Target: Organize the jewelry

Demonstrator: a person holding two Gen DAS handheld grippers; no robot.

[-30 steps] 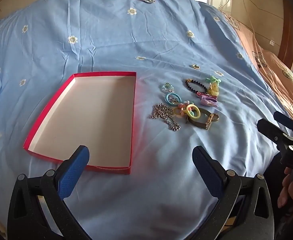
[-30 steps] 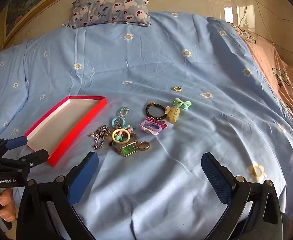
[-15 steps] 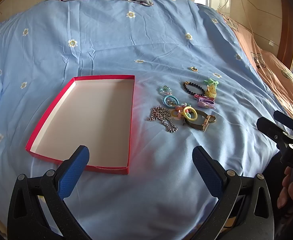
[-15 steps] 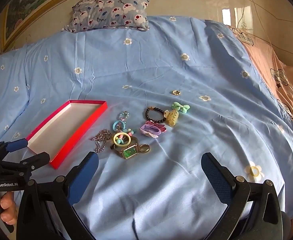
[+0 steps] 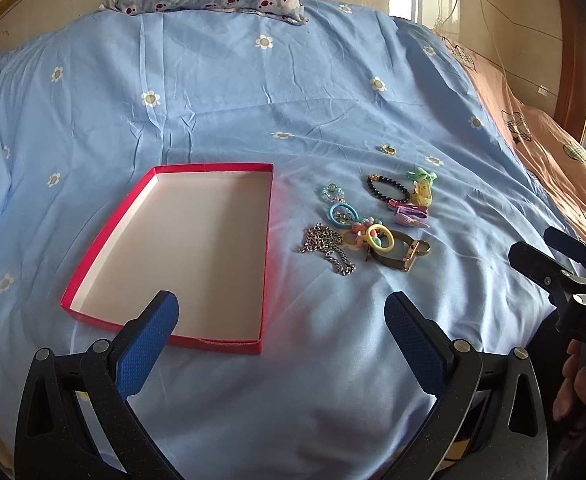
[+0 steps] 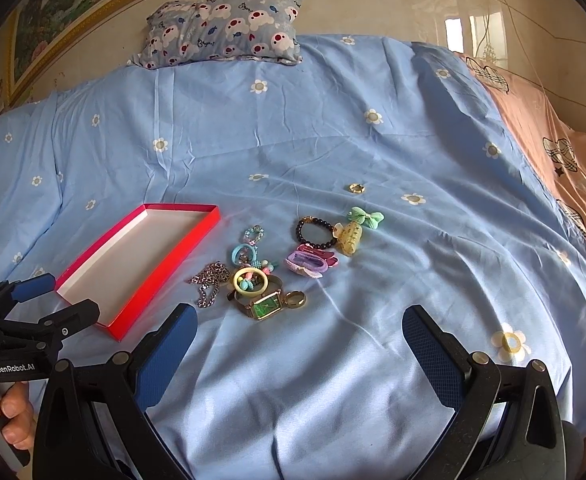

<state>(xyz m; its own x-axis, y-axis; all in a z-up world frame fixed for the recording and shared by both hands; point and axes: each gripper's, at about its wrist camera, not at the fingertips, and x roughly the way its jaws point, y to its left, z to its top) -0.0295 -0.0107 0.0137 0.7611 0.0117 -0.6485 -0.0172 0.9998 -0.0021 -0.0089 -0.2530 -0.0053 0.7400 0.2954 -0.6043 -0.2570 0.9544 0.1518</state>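
A shallow red box (image 5: pixel 267 200) (image 6: pixel 165 276) with a white inside lies empty on the blue bedsheet. To its right lies a heap of jewelry: a silver chain (image 5: pixel 327 245) (image 6: pixel 209 278), a gold watch with a green face (image 6: pixel 267 304) (image 5: pixel 397 256), a yellow ring (image 5: pixel 379 237), a black bead bracelet (image 5: pixel 387 190) (image 6: pixel 315 232), purple hair clips (image 6: pixel 309 262) and a small gold ring (image 6: pixel 356 188) lying apart. My left gripper (image 5: pixel 281 316) is open and empty above the box's near edge. My right gripper (image 6: pixel 299 328) is open and empty just in front of the watch.
A patterned pillow (image 6: pixel 221 28) lies at the head of the bed. An orange blanket (image 6: pixel 565 152) covers the right side. Each gripper shows in the other's view: the right one (image 5: pixel 561 264) and the left one (image 6: pixel 33 312).
Both cameras have tilted up and drawn back slightly, so the box and jewelry sit lower and more of the pillow shows. Nothing on the bed has moved.
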